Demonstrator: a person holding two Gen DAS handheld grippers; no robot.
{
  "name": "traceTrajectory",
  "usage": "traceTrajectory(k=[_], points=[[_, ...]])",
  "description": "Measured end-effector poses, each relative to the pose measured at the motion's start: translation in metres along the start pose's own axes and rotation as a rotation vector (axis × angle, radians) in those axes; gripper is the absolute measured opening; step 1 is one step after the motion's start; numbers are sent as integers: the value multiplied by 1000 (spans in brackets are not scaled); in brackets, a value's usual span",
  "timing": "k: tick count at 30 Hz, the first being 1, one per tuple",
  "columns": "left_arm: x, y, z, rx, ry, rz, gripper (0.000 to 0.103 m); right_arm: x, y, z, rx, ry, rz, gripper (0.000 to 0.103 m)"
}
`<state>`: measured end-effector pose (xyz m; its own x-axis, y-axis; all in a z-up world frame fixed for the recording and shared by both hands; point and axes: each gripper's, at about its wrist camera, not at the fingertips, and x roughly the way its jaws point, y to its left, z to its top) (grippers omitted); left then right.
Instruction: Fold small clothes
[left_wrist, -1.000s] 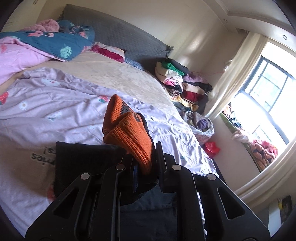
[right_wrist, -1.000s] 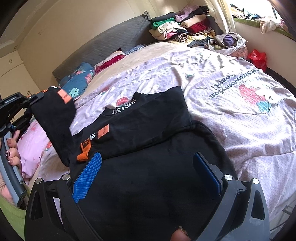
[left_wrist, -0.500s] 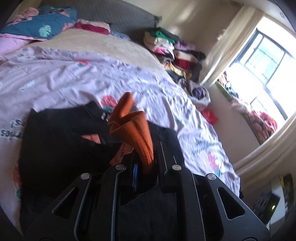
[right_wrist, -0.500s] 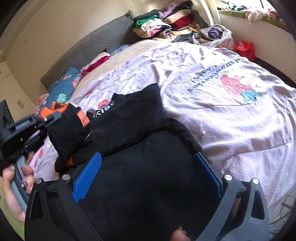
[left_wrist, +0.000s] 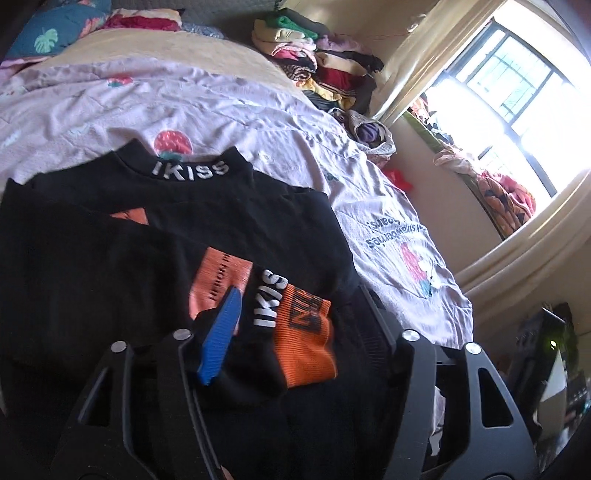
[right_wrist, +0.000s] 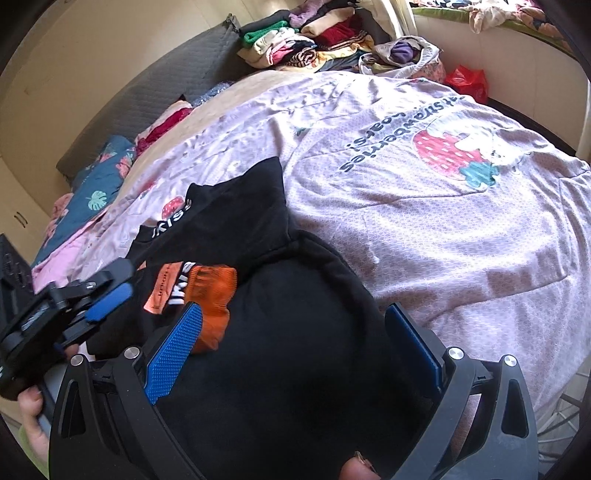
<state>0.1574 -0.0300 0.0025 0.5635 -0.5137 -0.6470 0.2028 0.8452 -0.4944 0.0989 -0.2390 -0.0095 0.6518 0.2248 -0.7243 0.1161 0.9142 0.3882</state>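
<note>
The bed (right_wrist: 480, 236) is covered by a lilac sheet (left_wrist: 207, 99) printed with strawberries and lettering. A black garment (left_wrist: 110, 243) with orange patches lies flat on the sheet in the lower left of the frame. Pillows (right_wrist: 107, 177) sit at the upper left, against a grey headboard (right_wrist: 162, 96). A pile of folded clothes (left_wrist: 325, 62) occupies the upper centre.
</note>
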Motion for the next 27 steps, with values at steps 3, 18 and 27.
traceTrajectory(k=[3, 18, 27], points=[[-16, 16, 7, -22, -50, 62, 65, 14, 13, 1, -19, 36, 49, 98], [-84, 160, 18, -274, -194, 464, 73, 70, 71, 6, -156, 140, 130, 9], [-66, 181, 10, -347, -119, 367, 73, 27, 111, 55, -367, -40, 229, 8]])
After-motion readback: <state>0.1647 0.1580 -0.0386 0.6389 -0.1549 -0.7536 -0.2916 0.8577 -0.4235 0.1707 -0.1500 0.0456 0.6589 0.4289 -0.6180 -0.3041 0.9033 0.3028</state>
